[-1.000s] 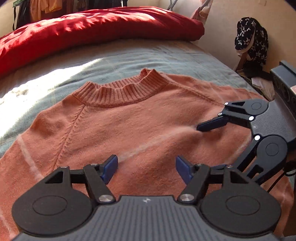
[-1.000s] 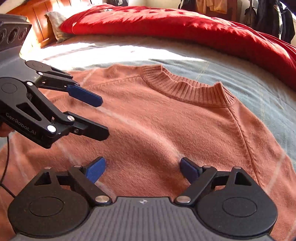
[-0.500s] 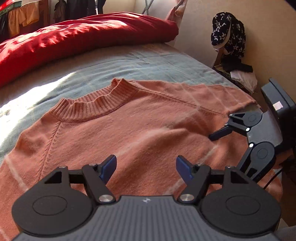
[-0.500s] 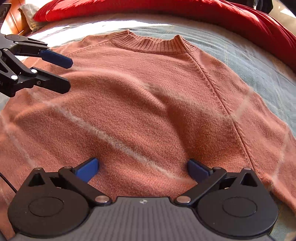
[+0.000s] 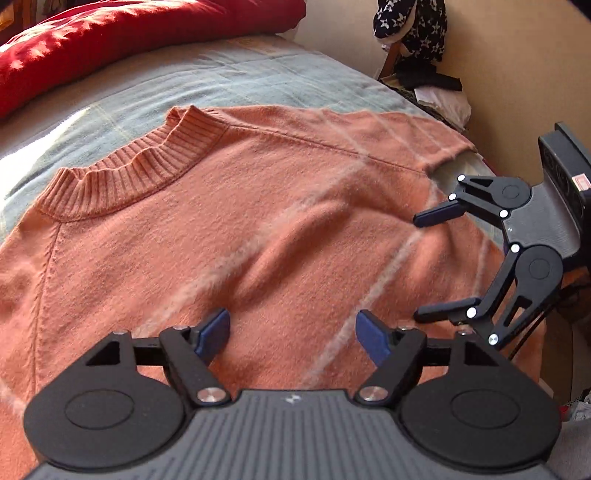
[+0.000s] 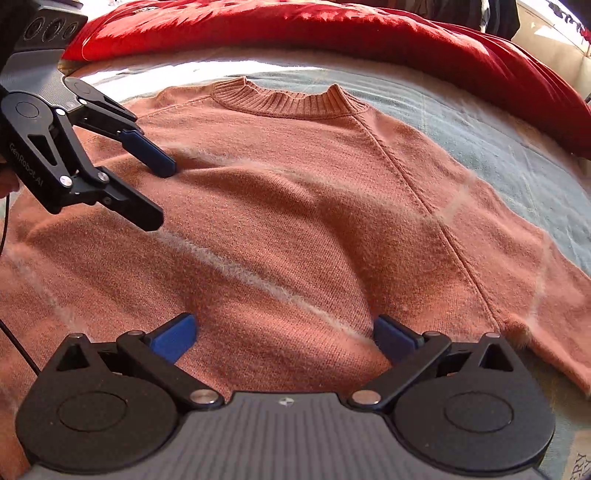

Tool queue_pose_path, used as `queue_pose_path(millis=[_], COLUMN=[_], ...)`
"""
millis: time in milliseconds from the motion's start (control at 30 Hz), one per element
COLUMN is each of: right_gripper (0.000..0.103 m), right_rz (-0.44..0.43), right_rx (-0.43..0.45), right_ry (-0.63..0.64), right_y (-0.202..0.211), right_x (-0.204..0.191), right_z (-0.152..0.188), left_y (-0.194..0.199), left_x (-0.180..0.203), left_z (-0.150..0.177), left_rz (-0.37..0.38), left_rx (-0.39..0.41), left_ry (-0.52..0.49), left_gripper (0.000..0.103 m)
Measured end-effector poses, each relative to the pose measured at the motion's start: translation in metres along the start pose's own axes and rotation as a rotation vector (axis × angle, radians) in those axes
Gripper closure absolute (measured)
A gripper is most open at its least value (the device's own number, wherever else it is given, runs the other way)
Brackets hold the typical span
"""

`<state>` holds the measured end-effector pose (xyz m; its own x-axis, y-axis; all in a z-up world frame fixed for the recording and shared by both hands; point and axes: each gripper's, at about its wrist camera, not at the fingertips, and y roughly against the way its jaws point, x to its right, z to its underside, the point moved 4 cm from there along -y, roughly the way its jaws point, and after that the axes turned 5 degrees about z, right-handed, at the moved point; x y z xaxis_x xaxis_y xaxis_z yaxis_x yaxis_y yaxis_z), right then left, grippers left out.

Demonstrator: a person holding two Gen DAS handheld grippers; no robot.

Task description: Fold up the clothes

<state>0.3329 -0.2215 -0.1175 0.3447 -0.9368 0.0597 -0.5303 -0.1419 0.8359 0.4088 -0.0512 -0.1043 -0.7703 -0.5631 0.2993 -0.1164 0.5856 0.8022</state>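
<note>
A salmon-orange knit sweater (image 5: 258, 221) with pale fuzzy stripes lies flat, front up, on the bed, its ribbed collar (image 5: 122, 173) at the far side. My left gripper (image 5: 291, 325) hovers over the chest; its jaws are opening and nothing is between them. In the right wrist view it (image 6: 160, 194) hangs over the left part of the sweater (image 6: 314, 203). My right gripper (image 6: 284, 328) is open wide just above the lower chest and holds nothing. The left wrist view shows it (image 5: 421, 267) near the sweater's right edge, by the armpit.
A light blue-grey bedsheet (image 5: 258, 74) lies under the sweater. A red duvet (image 6: 332, 33) is bunched along the far side of the bed. Beyond the bed's right edge, dark star-patterned clothing (image 5: 410, 26) hangs by the wall.
The right gripper has moved right, away from the left one, toward the sleeve side, and its jaws have spread wider. The left gripper has turned, so the collar now sits further left in its view.
</note>
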Motion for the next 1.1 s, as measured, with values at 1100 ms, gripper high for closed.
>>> queue_pose_path(millis=[1100], right_gripper=[0.000], right_rz=[-0.077], right_rx=[0.213], right_ry=[-0.050], right_y=[-0.012], right_x=[0.066], right_z=[-0.080], left_y=[0.041], left_x=[-0.004], left_z=[0.042], left_rz=[-0.434], left_rx=[0.116], left_ry=[0.368], left_gripper=[0.016])
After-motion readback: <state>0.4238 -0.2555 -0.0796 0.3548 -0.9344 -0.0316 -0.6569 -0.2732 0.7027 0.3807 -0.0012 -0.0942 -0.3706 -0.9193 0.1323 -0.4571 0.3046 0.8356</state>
